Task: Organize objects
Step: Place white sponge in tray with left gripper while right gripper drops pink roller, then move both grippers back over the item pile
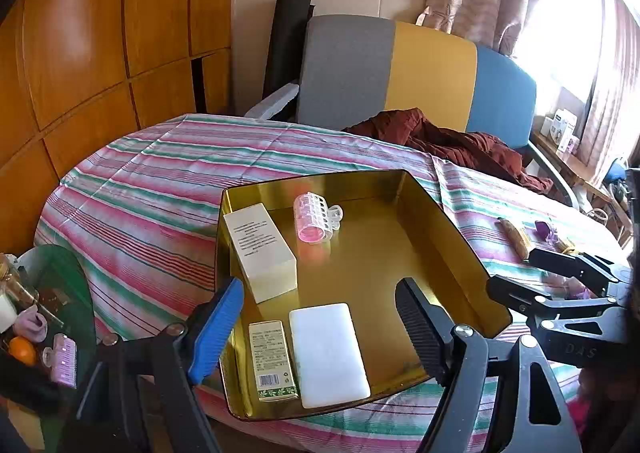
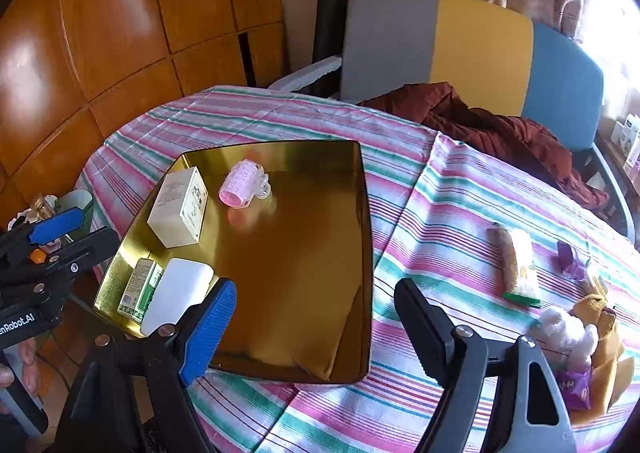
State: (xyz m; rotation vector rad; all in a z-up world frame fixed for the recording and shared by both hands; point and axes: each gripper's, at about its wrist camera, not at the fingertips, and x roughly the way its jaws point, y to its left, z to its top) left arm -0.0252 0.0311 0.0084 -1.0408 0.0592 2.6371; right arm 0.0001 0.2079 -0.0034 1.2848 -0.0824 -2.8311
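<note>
A gold tin tray (image 1: 448, 229) (image 2: 320, 293) sits on the striped tablecloth. In it lie a cream box (image 1: 260, 251) (image 2: 180, 207), a pink hair roller (image 1: 316, 217) (image 2: 242, 189), a small green-labelled box (image 1: 274, 359) (image 2: 140, 289) and a white flat block (image 1: 328, 353) (image 2: 176, 293). My left gripper (image 1: 320, 329) is open and empty above the tray's near edge. My right gripper (image 2: 312, 329) is open and empty over the tray's near right corner; it also shows in the left wrist view (image 1: 560, 281). A wrapped snack (image 2: 516, 261), a purple wrapper (image 2: 570, 257) and a plush toy (image 2: 568, 337) lie on the cloth at right.
A grey, yellow and blue chair back (image 1: 420, 73) stands behind the table with a dark red cloth (image 1: 452, 137) on it. A low glass side table (image 1: 60, 273) at left holds an orange (image 1: 22, 349), a hair roller and jars. Wooden panels line the left wall.
</note>
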